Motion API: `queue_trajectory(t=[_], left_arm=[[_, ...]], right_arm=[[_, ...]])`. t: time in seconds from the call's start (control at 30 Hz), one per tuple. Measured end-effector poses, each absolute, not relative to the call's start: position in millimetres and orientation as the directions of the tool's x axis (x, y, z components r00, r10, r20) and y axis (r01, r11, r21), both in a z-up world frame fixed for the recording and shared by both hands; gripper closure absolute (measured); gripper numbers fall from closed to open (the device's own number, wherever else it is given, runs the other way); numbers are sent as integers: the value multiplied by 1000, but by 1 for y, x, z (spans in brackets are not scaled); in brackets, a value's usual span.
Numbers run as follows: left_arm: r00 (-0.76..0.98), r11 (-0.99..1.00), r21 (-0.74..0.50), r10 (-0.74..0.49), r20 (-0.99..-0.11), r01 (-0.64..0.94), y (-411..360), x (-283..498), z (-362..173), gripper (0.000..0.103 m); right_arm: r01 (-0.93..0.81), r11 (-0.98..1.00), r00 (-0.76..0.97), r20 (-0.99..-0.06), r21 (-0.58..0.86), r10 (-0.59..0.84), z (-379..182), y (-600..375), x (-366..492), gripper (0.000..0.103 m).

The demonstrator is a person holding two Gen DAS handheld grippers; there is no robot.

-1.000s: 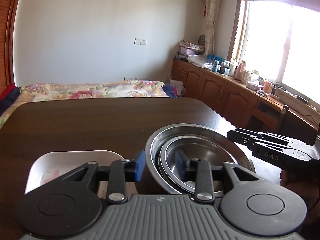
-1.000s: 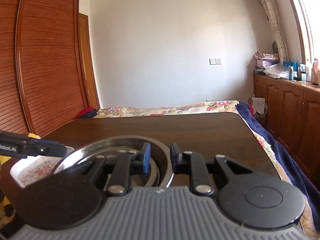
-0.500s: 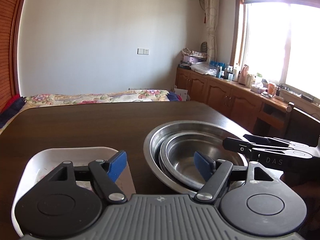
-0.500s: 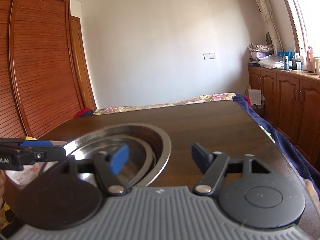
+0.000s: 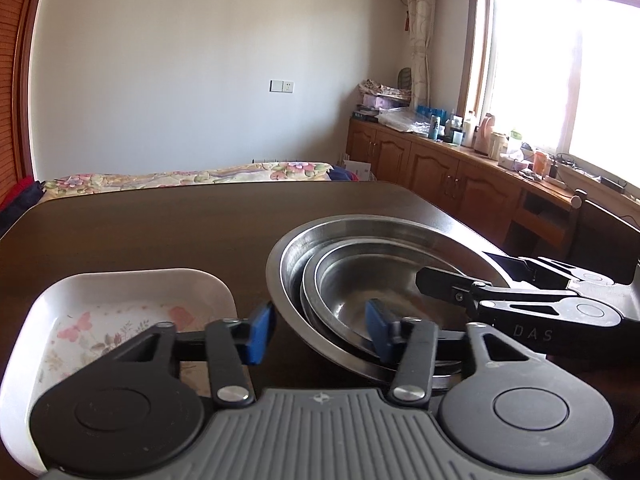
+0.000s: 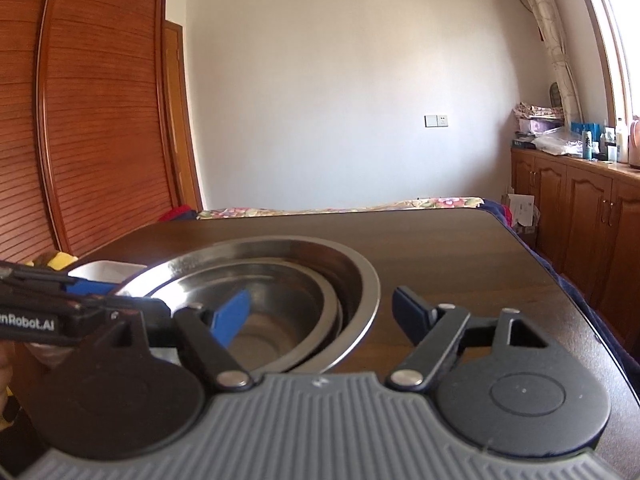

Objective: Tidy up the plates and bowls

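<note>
Both grippers stand spread, gripping nothing. Left gripper straddles the near-left rim of the nested steel bowls, one blue pad outside, one inside. Right gripper straddles the bowls' near-right rim likewise. Just left of the bowls lies a white floral tray; all rest on the dark wooden table.

Each tool has a ribbed grey base, 2 round black discs, black linkage arms with silver screws, and blue pads on its 2 fingers. The left tool shows "nRobot.AI" lettering on its side; the right tool reads "DAS".
</note>
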State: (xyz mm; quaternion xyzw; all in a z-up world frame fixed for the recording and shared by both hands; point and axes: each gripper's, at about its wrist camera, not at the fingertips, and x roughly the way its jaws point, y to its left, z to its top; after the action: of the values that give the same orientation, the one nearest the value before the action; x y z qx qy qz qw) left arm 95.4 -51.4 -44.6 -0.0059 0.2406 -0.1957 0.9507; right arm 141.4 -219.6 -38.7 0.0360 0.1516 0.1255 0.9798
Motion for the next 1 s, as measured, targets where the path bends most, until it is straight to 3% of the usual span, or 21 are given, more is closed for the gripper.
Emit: queue_trajectory(t=[0.1,0.23,1.0], left_arm=[[810,926,-97,-368,-457,365,-54,96,-45,60],[813,928,-98,-363,-456,359,-55,96,-46,63],[805,927,-105,-366,-467,360,-52,93,-41,63]], right_arm=[[-244,959,913,-301,142,277,-39,-224,144,48],[-246,952,906,-307,179,292,-41,-228,147,60],[-223,960,919,-292,167,264,-36,-222,140,68]])
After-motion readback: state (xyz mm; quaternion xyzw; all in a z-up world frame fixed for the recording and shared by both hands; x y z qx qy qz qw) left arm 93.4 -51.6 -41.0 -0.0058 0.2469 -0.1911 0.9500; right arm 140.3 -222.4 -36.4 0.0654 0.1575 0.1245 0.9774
